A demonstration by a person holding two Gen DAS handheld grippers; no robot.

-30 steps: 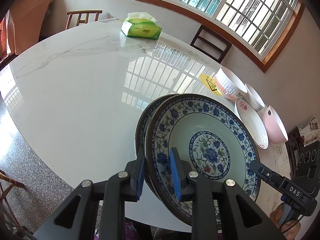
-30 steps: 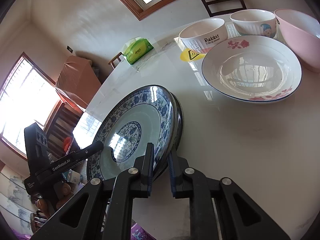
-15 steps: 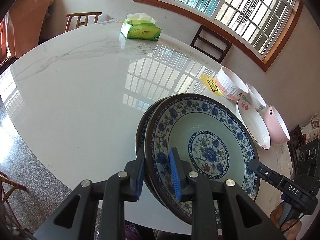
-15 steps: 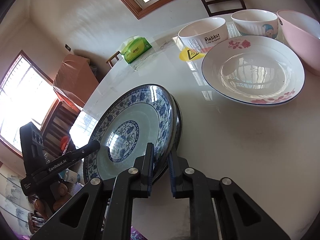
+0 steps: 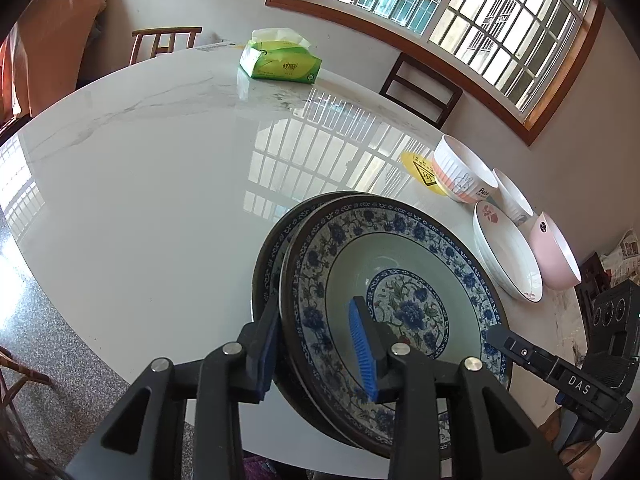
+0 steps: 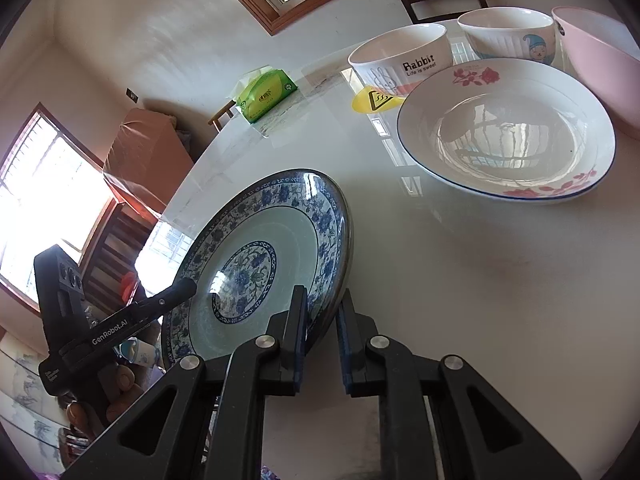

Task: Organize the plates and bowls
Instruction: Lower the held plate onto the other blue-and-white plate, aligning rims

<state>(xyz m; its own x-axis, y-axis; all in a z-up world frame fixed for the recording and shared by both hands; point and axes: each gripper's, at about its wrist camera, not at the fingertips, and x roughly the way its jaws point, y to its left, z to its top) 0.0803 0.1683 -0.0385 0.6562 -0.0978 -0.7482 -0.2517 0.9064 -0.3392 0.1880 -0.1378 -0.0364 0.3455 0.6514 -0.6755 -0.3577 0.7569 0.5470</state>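
A: Where is the blue-and-white floral porcelain plate (image 5: 400, 300)?

B: On its twin, at the white marble worktop's (image 5: 140, 200) near edge. The right gripper (image 6: 322, 336) pinches its rim; the left gripper (image 5: 316, 350) has just been spreading its fingers, rim between them.

A: Risk?

B: It could slide off (one-sided grip). The white rose-patterned shallow bowl (image 6: 506, 132) crowds the right.

A home dining room — a round marble desk (image 5: 140, 184) ringed by wooden chairs (image 5: 420, 88), a barred window (image 5: 460, 20) behind, a tissue pack (image 5: 280, 62), bowls (image 6: 404, 60) and plates (image 6: 508, 132) — speckled stone floor (image 5: 40, 340) below.
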